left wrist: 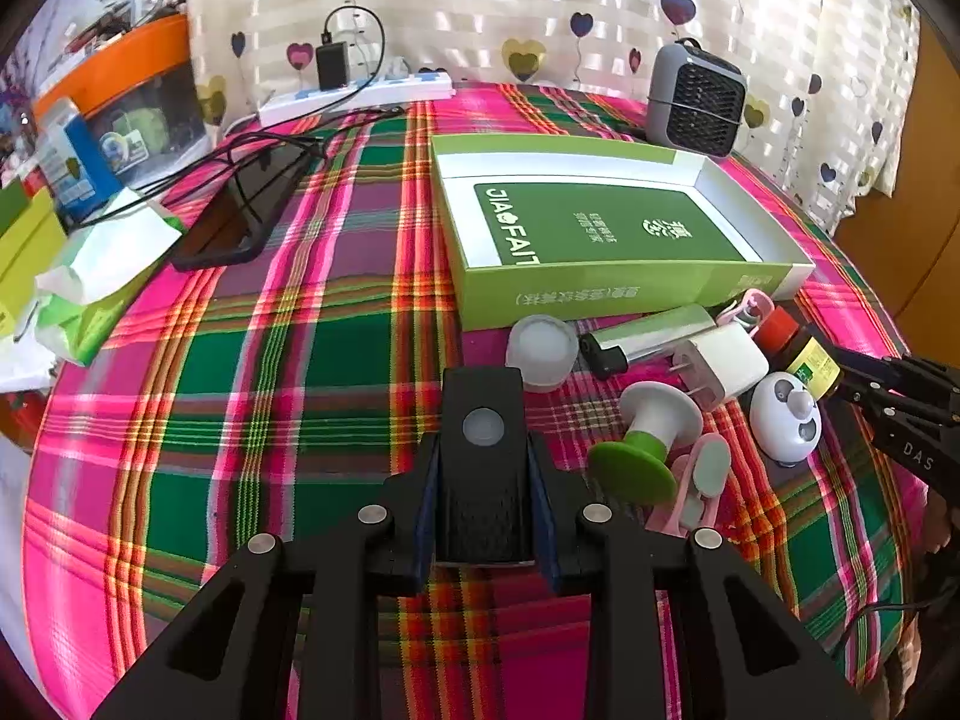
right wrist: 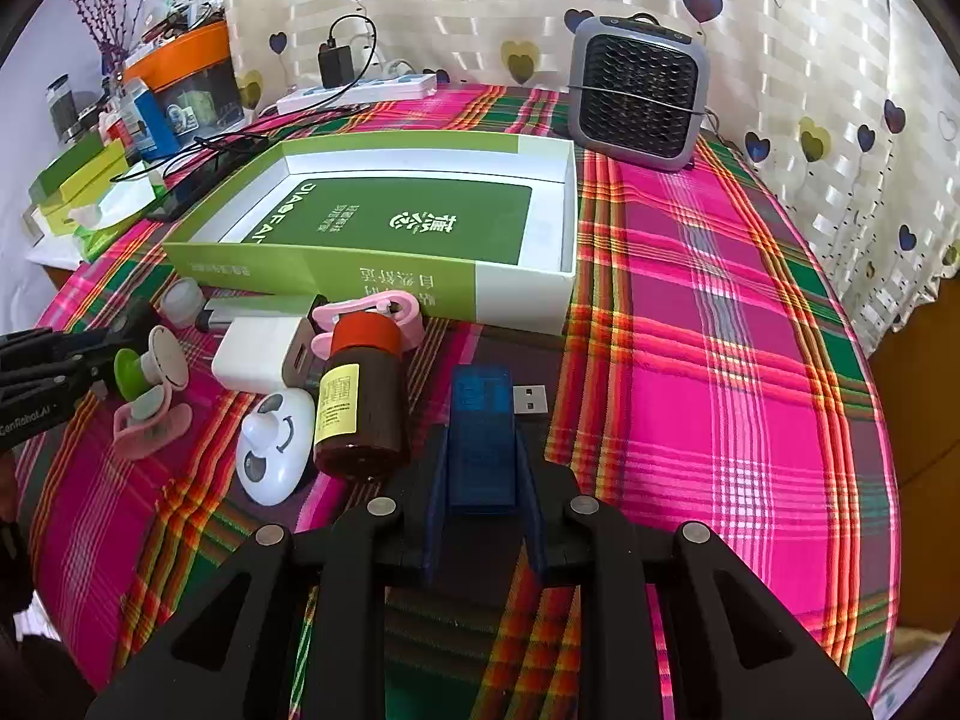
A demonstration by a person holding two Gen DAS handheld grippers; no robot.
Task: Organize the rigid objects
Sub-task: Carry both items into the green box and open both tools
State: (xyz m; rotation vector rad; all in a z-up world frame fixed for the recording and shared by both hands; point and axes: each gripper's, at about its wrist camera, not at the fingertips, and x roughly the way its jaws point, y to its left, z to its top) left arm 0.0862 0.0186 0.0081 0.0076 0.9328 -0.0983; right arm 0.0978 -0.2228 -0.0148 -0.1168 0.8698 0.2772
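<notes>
My left gripper (left wrist: pixel 485 468) is shut on a black block with a round white button (left wrist: pixel 483 426), low over the plaid cloth. In the right wrist view, my right gripper (right wrist: pixel 483 462) is shut on a blue translucent USB stick (right wrist: pixel 483 420) whose metal plug points right. An open green box (left wrist: pixel 600 228) (right wrist: pixel 384 222) lies beyond both. Loose items sit in front of it: a brown bottle with a red cap (right wrist: pixel 360 402), a white charger plug (right wrist: pixel 258 357), a white panda piece (right wrist: pixel 273 444), a green-and-white spool (left wrist: pixel 648 438), a pink clip (left wrist: pixel 699 486) and a white cap (left wrist: pixel 542 351).
A grey fan heater (right wrist: pixel 639 96) stands at the back right. A power strip (left wrist: pixel 360 93) with a black adapter, a dark phone (left wrist: pixel 240 216) and cables lie at the back left. A tissue pack (left wrist: pixel 102 276) and boxes crowd the left edge. The heart-patterned curtain (right wrist: pixel 780 60) hangs behind.
</notes>
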